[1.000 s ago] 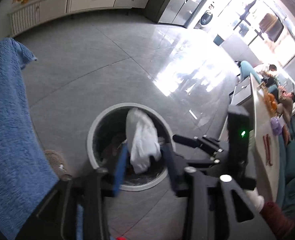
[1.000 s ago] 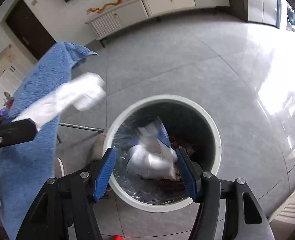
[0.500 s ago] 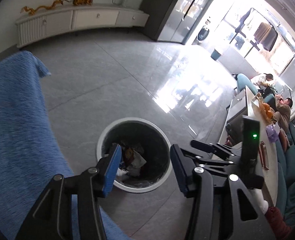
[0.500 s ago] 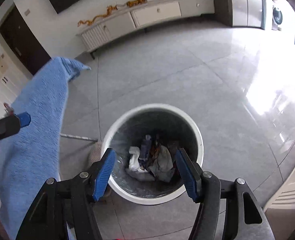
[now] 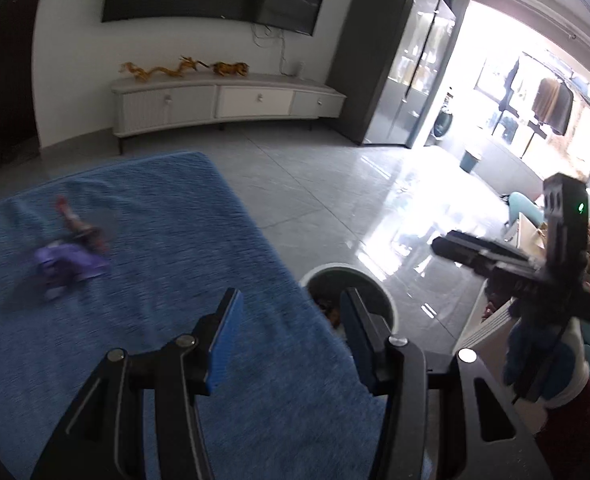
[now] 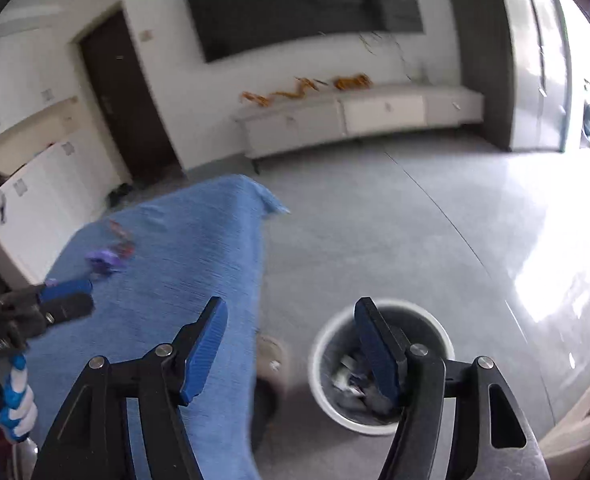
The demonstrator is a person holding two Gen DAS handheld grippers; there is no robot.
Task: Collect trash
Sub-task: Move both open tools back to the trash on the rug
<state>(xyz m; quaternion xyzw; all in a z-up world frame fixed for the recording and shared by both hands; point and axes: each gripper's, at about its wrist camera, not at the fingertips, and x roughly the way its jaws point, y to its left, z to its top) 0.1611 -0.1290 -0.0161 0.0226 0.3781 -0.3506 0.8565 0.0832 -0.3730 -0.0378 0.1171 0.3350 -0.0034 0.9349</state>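
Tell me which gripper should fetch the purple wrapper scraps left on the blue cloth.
Probably left: the left gripper, empty, sits nearer the purple wrapper scraps on the blue cloth. The right gripper, opening and empty, sits nearer the white bin.

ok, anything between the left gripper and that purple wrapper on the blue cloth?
Nothing visible. The left gripper is open and empty, and only bare blue cloth lies between it and the purple wrapper. A small red scrap lies just past the wrapper, not in the path. The picture is motion-blurred.

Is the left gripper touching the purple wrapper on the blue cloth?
Apart. The left wrist view shows bare blue cloth between the left gripper and the purple wrapper.
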